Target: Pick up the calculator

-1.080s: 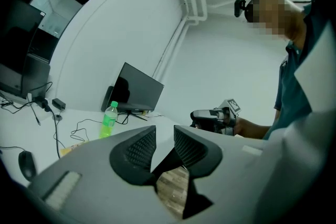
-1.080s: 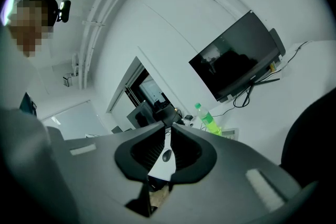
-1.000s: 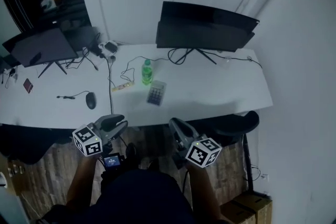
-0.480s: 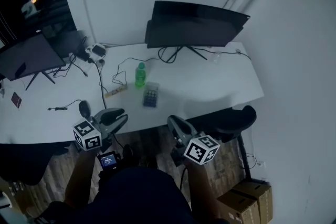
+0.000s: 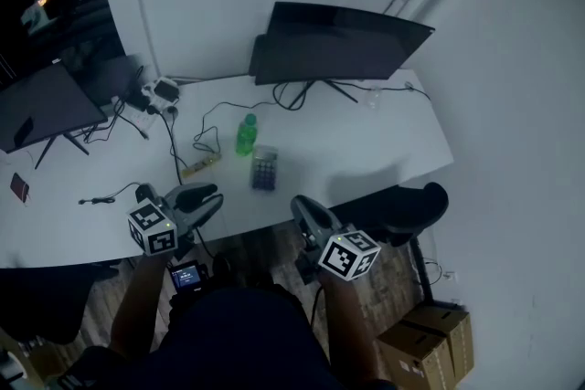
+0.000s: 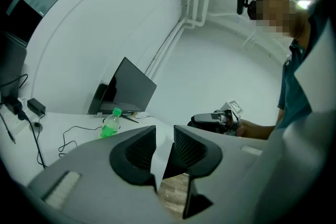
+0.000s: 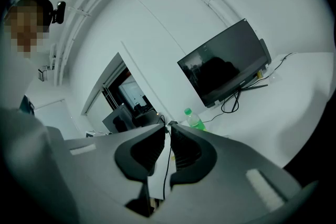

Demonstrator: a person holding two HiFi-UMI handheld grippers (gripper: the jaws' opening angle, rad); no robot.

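Calculator [image 5: 264, 170] lies flat on the white bench [image 5: 366, 151], near its front edge and just in front of a green bottle [image 5: 246, 134] that stands upright. Its keys show as a dark grid, but the print on them is too small to read, and so is the label of the bottle. A dark monitor [image 5: 338, 44] stands further back, with no readable brand.

Both grippers are held below the bench edge, well apart from the calculator. The left gripper [image 5: 208, 194] has its jaws a little apart, and nothing is between them. The right gripper [image 5: 300, 205] is clenched, its tips almost touching, and it is empty. Each one carries a cube with black and white square markers [image 5: 152, 228], which bear patterns and no letters.
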